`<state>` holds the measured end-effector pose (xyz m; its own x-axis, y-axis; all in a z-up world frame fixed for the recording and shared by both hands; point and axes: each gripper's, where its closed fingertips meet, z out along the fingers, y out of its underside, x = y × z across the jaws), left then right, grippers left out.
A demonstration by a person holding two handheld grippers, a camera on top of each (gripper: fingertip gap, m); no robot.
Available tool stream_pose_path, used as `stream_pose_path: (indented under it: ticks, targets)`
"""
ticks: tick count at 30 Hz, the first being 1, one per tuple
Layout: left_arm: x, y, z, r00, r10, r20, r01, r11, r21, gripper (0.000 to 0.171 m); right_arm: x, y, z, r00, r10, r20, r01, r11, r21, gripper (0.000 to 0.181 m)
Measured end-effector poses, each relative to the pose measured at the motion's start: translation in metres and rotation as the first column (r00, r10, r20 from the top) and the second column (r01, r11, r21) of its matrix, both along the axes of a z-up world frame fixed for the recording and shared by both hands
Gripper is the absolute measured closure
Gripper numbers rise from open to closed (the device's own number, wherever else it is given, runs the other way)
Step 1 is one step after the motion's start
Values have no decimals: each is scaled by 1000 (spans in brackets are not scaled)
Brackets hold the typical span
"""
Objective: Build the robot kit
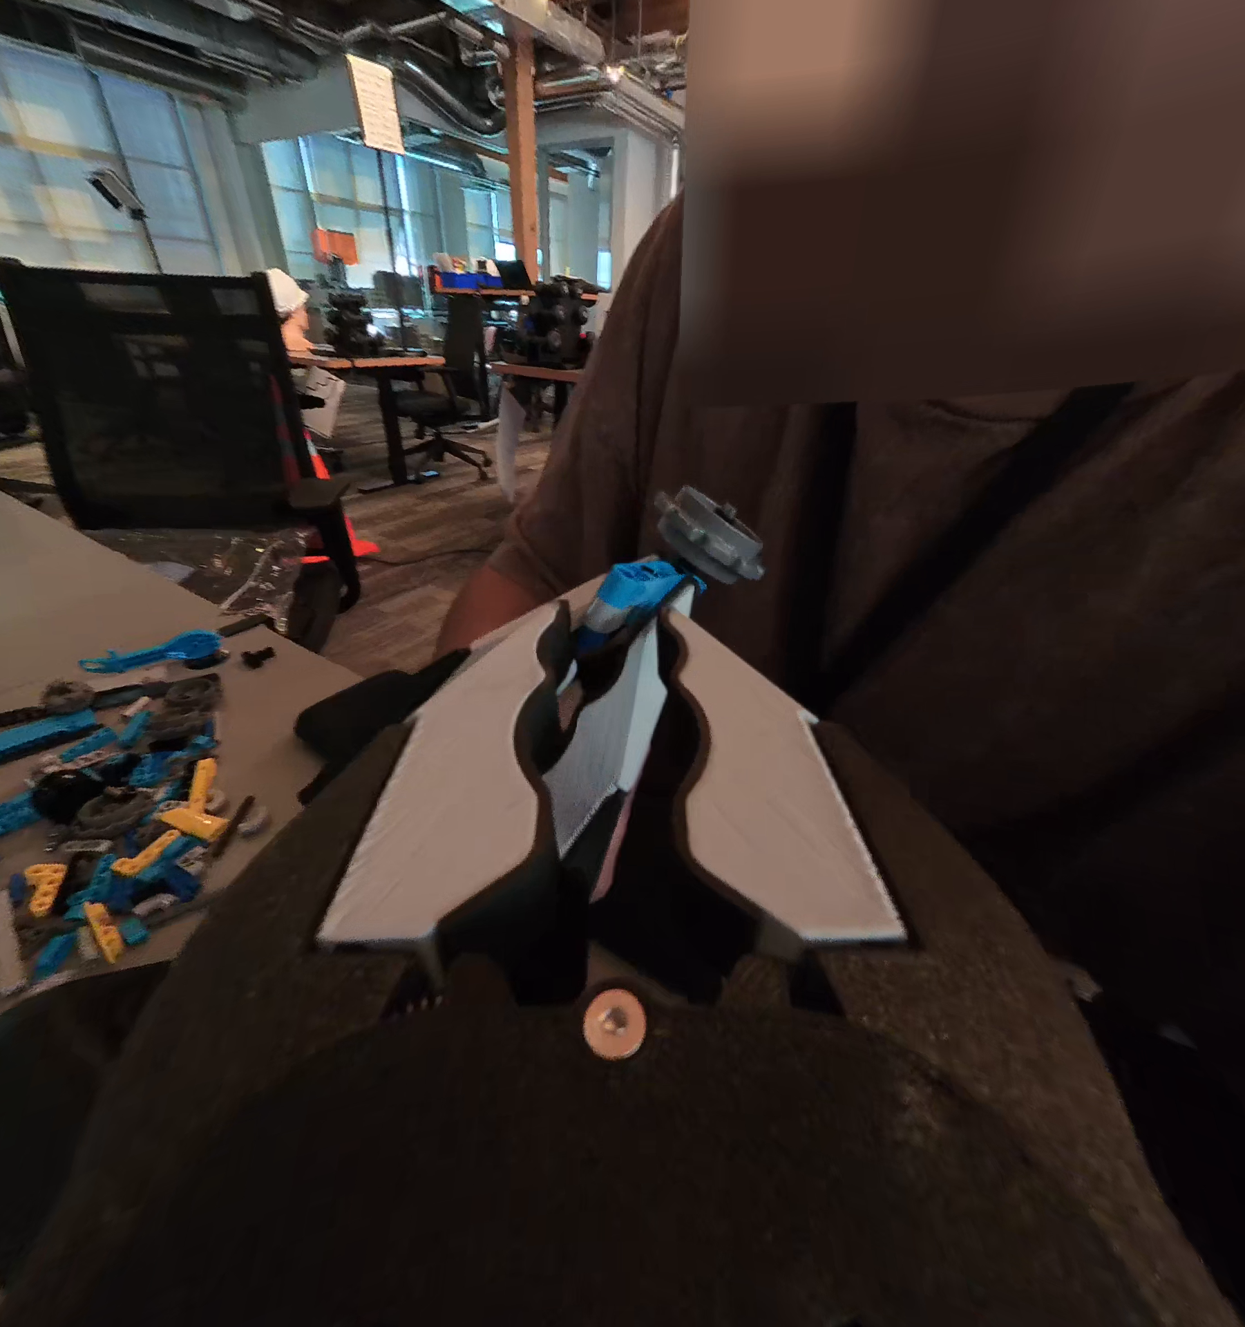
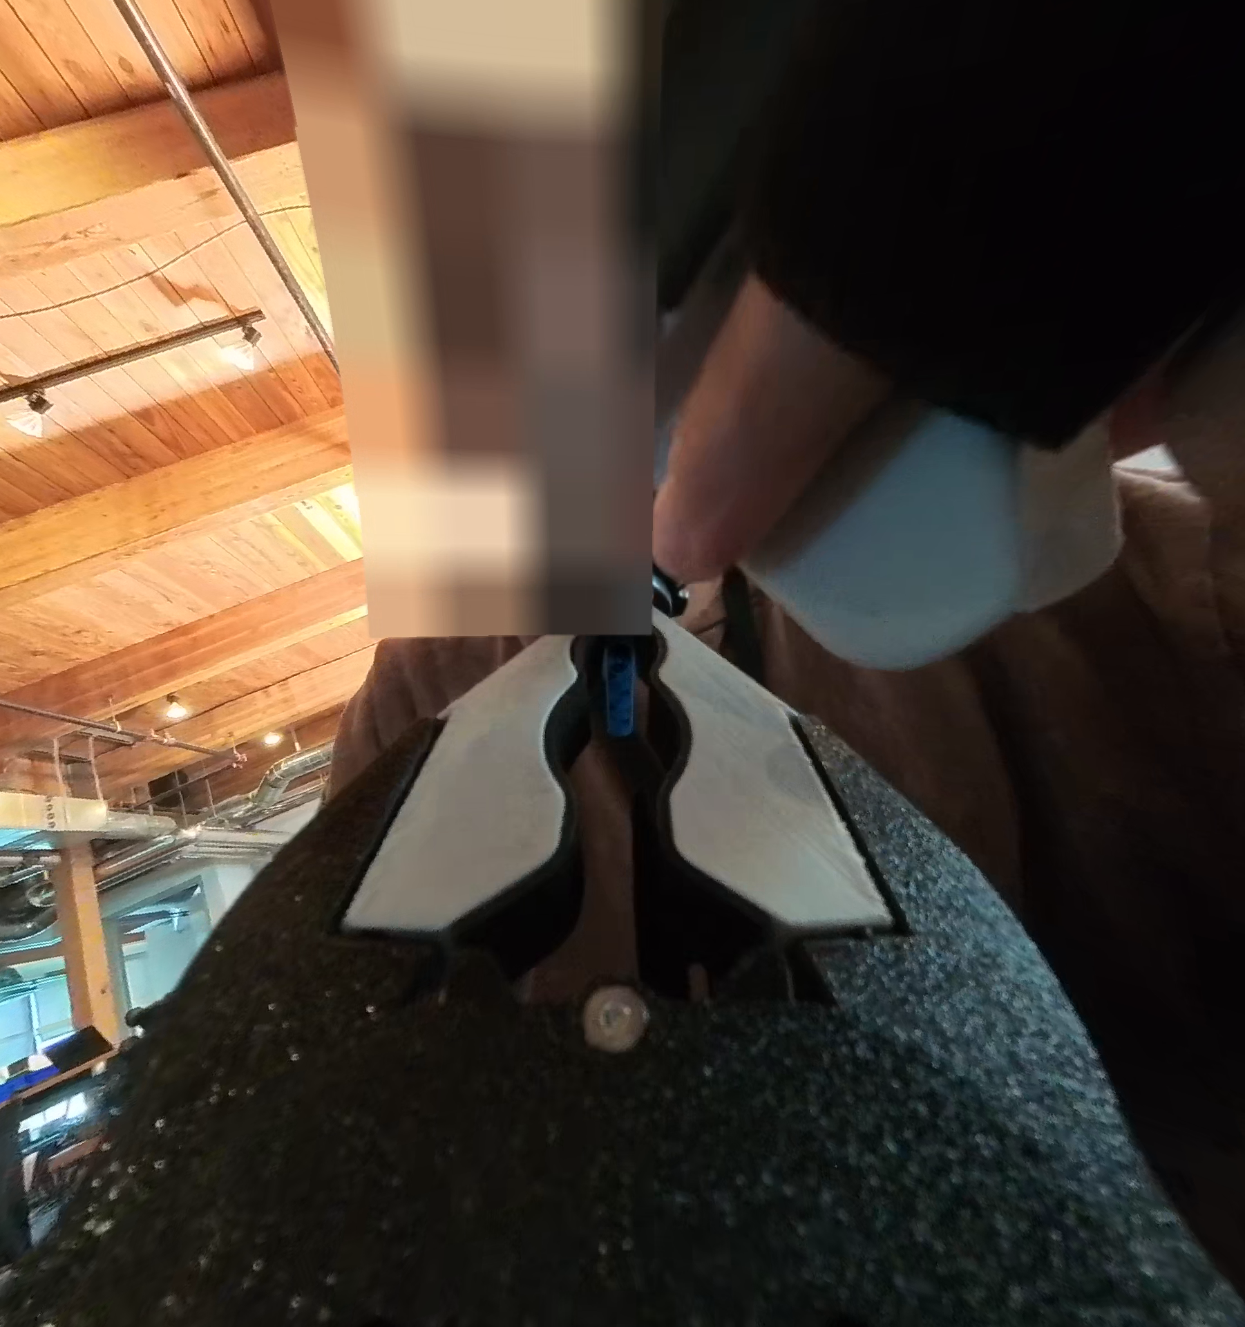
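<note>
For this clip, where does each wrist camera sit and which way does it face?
Left wrist view: on the left tool, facing the person's brown shirt, nearly level; loose building pieces on a table at left.
Right wrist view: on the right tool, tilted up at the wooden ceiling; the other tool's white finger at right.
Shared: the blue piece, apparently gripped by both tools.

A: Daylight pours through the big windows [image 1: 124, 165] in the left wrist view, washing them pale; the bench [image 1: 67, 596] is evenly lit, but motion smear softens everything.

B: Right wrist view glows warm: spotlights [image 2: 31, 420] flare on the wooden ceiling [image 2: 139, 237], straight beams bow at the edges, and the upper right sinks into black shadow.
</note>
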<state>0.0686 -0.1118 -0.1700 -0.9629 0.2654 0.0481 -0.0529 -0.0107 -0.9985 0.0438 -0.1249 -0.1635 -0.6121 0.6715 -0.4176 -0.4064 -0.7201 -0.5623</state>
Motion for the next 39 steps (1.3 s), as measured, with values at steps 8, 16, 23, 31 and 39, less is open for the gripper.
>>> stream_pose_path:
  ticks: [8,16,23,31,39]
  targets:
    - [10,11,7,999,44,32,-43,999,-31,165,18,12,-2,994,-107,28,108,993,-43,165]
    - [51,9,-21,971,232,-53,-224,966,131,166,129,35,-10,471,-707,527,814,578,49,152]
    - [86,6,-49,914,379,-145,-337,908,248,166,123,35,-38,-351,-518,780,762,326,559,149]
    - [85,2,-52,906,411,-103,-367,883,293,165,110,31,-54,-404,-454,794,706,397,587,173]
    - [88,2,-51,901,424,-92,-386,881,274,165,115,28,-54,-331,-520,787,759,348,550,174]
